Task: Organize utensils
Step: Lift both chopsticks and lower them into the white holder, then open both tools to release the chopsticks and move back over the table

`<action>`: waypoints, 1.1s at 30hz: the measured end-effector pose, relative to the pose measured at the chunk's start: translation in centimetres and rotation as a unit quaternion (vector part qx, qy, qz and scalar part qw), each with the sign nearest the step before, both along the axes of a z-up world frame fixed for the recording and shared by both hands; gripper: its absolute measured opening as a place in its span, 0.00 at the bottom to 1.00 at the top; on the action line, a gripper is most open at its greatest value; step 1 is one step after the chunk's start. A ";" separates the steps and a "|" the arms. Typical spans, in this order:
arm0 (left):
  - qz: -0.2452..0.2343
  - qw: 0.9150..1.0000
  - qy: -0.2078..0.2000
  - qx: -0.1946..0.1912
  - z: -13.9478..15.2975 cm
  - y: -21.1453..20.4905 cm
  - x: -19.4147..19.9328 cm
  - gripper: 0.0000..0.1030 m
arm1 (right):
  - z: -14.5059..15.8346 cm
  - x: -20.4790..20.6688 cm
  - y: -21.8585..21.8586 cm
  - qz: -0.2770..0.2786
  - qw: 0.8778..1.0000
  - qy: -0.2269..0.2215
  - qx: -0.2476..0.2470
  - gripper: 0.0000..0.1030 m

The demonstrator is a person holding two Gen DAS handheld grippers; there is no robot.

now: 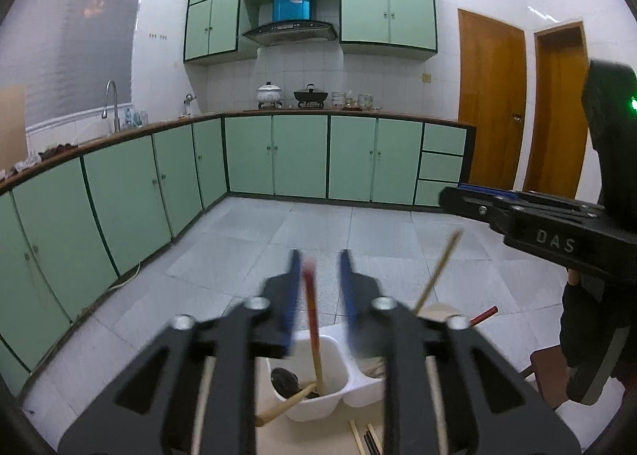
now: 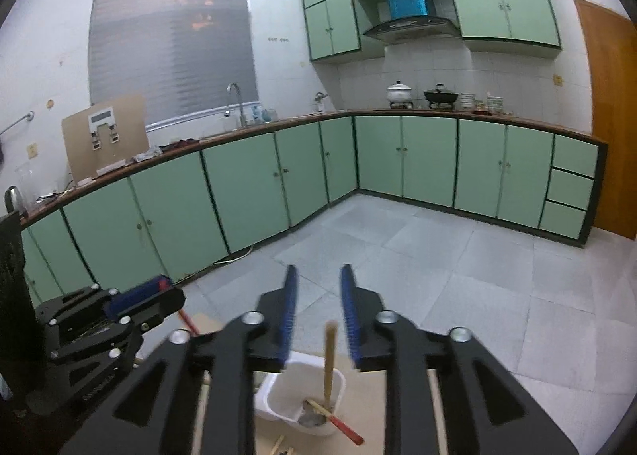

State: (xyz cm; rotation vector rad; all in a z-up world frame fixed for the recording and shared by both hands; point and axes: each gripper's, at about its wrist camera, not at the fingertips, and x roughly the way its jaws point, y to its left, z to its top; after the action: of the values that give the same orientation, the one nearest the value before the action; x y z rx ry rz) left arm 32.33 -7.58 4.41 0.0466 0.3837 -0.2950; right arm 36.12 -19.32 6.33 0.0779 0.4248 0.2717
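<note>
On the desk (image 1: 278, 443) nearest the cameras a few chopsticks (image 1: 364, 441) lie loose and unsorted, beyond them the white divided holder (image 1: 338, 387) already takes several utensils, and above it the left claw (image 1: 320, 295) and right claw (image 2: 318, 313) stand narrowly parted, gripping nothing.
</note>
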 end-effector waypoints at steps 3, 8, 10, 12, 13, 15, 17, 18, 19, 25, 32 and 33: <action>0.000 1.000 -0.006 -0.002 0.4 0.4 -0.7 0.33 | 0.2 -0.9 -1.1 -0.015 1.000 -0.003 0.007 0.39; 0.000 1.000 -0.020 -0.006 1.7 0.9 -3.5 0.49 | 0.9 -3.9 -3.3 -0.060 0.998 -0.020 0.006 0.62; 0.001 1.000 -0.027 -0.006 1.8 1.0 -5.1 0.59 | 1.0 -5.3 -3.9 -0.071 0.997 -0.024 0.005 0.68; 0.001 0.999 -0.034 -0.006 1.5 1.4 -7.1 0.68 | 0.5 -7.5 -4.5 -0.083 0.996 -0.029 0.006 0.78; 0.002 0.999 -0.034 -0.007 1.2 1.5 -7.8 0.71 | 0.2 -8.6 -4.7 -0.088 0.996 -0.032 0.008 0.86; 0.004 1.000 -0.028 -0.011 0.5 1.8 -9.1 0.79 | -0.8 -10.7 -4.9 -0.094 0.995 -0.037 0.012 0.94; 0.005 1.000 -0.009 -0.021 -1.0 2.3 -10.6 0.82 | -2.2 -12.7 -4.9 -0.099 0.994 -0.033 0.017 0.95; 0.006 1.000 0.000 -0.023 -1.6 2.5 -11.1 0.83 | -3.2 -13.5 -4.9 -0.102 0.994 -0.023 0.018 0.95; 0.009 1.000 0.012 -0.024 -2.6 2.7 -11.7 0.83 | -4.1 -14.2 -4.8 -0.102 0.994 -0.012 0.021 0.95; 0.040 0.995 0.091 -0.026 -9.5 4.3 -14.4 0.85 | -9.4 -17.7 -4.3 -0.103 0.993 0.044 0.047 0.95; 0.085 0.984 0.156 -0.020 -16.3 6.5 -16.4 0.85 | -14.6 -20.8 -2.1 -0.116 0.989 0.081 0.039 0.95; 0.088 0.983 0.159 -0.016 -16.6 6.6 -16.6 0.85 | -15.2 -21.1 -1.7 -0.116 0.989 0.087 0.037 0.95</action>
State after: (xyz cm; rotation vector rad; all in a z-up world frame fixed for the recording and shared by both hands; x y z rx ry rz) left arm 15.76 -0.97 -12.23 -0.0678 0.6962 -0.1328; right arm 15.06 -20.98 -8.88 0.2238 0.5740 0.0512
